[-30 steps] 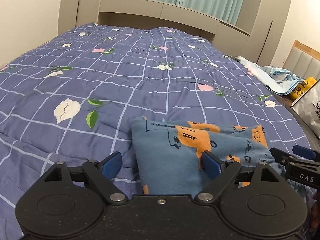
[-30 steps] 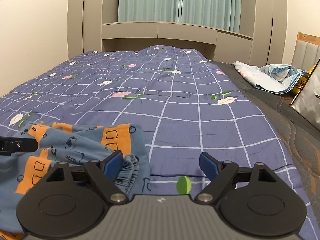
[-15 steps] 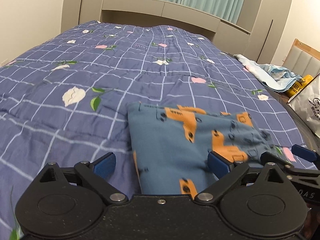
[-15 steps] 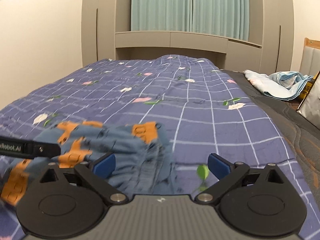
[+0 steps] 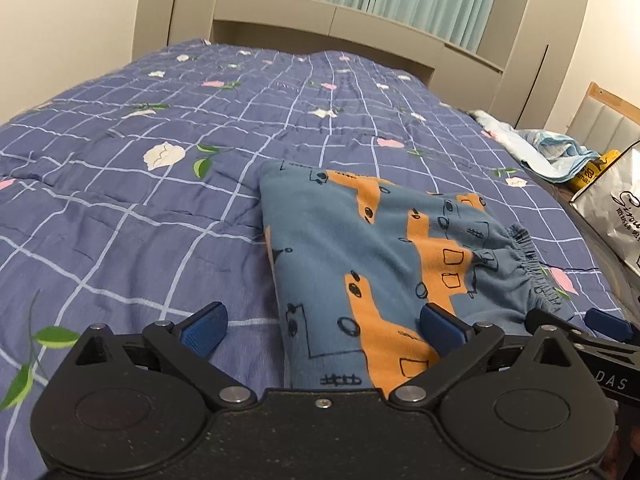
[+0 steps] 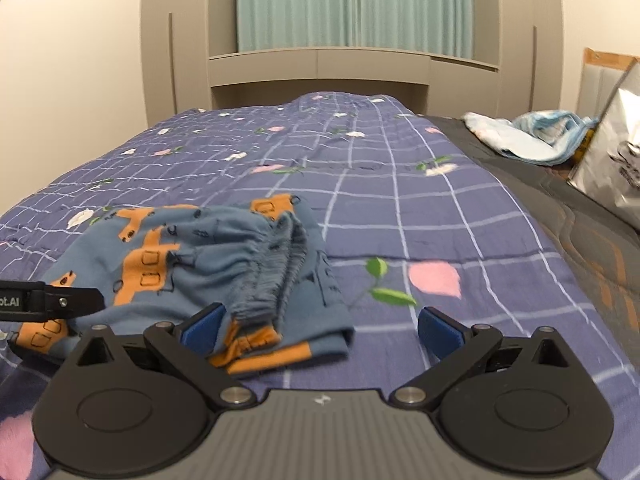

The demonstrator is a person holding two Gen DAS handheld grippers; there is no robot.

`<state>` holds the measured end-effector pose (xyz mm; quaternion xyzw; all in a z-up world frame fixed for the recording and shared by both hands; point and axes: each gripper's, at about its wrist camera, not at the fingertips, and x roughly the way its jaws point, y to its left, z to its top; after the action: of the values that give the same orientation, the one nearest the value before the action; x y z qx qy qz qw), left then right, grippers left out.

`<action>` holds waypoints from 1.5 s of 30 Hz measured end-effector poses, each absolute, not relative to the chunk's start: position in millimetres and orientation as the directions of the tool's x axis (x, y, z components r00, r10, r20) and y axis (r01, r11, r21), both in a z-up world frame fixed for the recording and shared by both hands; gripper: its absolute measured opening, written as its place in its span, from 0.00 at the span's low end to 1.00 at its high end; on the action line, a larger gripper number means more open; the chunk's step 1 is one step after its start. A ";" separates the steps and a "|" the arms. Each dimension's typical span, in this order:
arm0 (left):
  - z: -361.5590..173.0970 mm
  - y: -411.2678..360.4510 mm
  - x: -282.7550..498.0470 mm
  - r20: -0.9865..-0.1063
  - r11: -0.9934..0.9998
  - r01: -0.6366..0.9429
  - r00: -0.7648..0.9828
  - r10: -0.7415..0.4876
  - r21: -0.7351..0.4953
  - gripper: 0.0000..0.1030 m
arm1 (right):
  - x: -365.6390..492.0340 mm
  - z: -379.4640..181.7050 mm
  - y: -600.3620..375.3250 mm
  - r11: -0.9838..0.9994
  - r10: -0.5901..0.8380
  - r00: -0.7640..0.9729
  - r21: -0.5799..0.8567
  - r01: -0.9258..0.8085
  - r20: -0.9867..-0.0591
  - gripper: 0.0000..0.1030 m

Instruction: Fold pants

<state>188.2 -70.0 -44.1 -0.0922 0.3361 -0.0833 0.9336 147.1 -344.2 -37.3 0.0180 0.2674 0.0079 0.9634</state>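
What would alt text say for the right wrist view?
Folded blue pants with orange print lie on a purple checked quilt, elastic waistband up, ahead of the open right gripper; the left gripper pokes in at the left edge.

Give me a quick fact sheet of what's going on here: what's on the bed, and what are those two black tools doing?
surface: bed with a purple checked floral quilt
garment: blue pants with orange print, lying folded into a compact bundle
waistband: gathered elastic edge, on the right side
left gripper: open, holding nothing
right gripper: open, holding nothing
other items: light blue cloth and a silver bag at the right of the bed
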 end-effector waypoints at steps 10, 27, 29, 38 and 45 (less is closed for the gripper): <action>-53.8 -63.3 184.4 -0.571 0.956 0.095 0.784 -0.243 -0.277 0.99 | 146.8 -42.8 -348.2 0.998 0.043 0.854 0.069 -0.009 -0.518 1.00; -54.5 -62.2 183.3 -0.566 0.955 0.095 0.787 -0.246 -0.282 0.99 | 147.7 -44.4 -351.7 0.995 0.062 0.854 0.098 -0.013 -0.517 1.00; -54.6 -62.3 183.3 -0.566 0.955 0.095 0.787 -0.246 -0.282 0.99 | 147.6 -44.4 -351.6 0.995 0.062 0.854 0.098 -0.013 -0.517 1.00; -54.8 -62.1 183.1 -0.565 0.954 0.096 0.788 -0.247 -0.284 0.99 | 147.5 -44.6 -352.4 0.995 0.064 0.854 0.101 -0.013 -0.516 1.00; -54.9 -61.8 182.9 -0.563 0.953 0.096 0.788 -0.249 -0.288 0.99 | 147.5 -45.0 -354.1 0.992 0.079 0.855 0.123 -0.018 -0.512 1.00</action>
<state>182.9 -61.8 -54.9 -0.1228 0.3126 -0.0921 0.9374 147.5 -354.1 -45.0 0.0570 0.2677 0.0253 0.9615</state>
